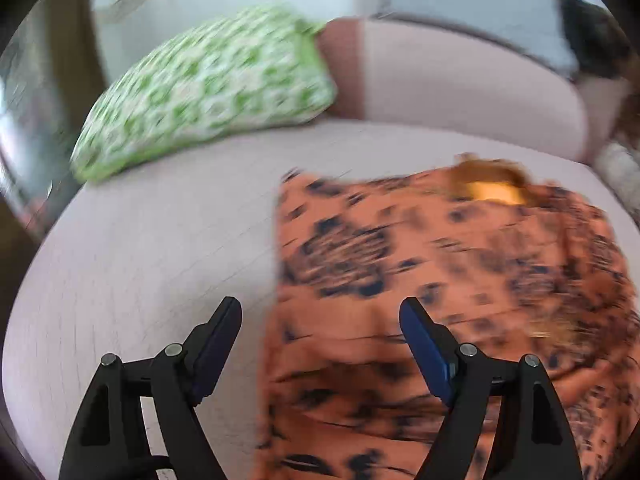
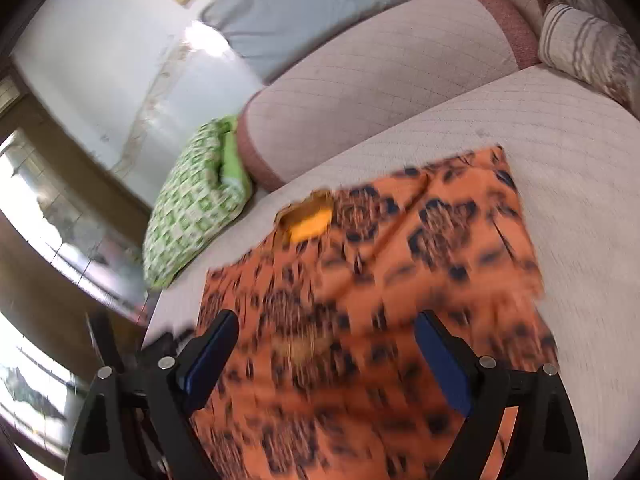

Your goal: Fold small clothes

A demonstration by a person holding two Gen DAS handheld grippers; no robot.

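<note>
Lying flat on sofa seat (image 2: 560, 128): orange garment (image 2: 360, 280) | left gripper (image 1: 320, 308) fingers wide apart, empty | right gripper (image 2: 326, 322) same

You're in bright daylight here, and it pours in through the window (image 2: 48, 216), which is blown out white. Glare streaks the wall (image 2: 200, 36). Motion blur smears the orange cloth (image 1: 460, 280) and green pillow (image 1: 208, 92). Fisheye bending darkens every corner.
</note>
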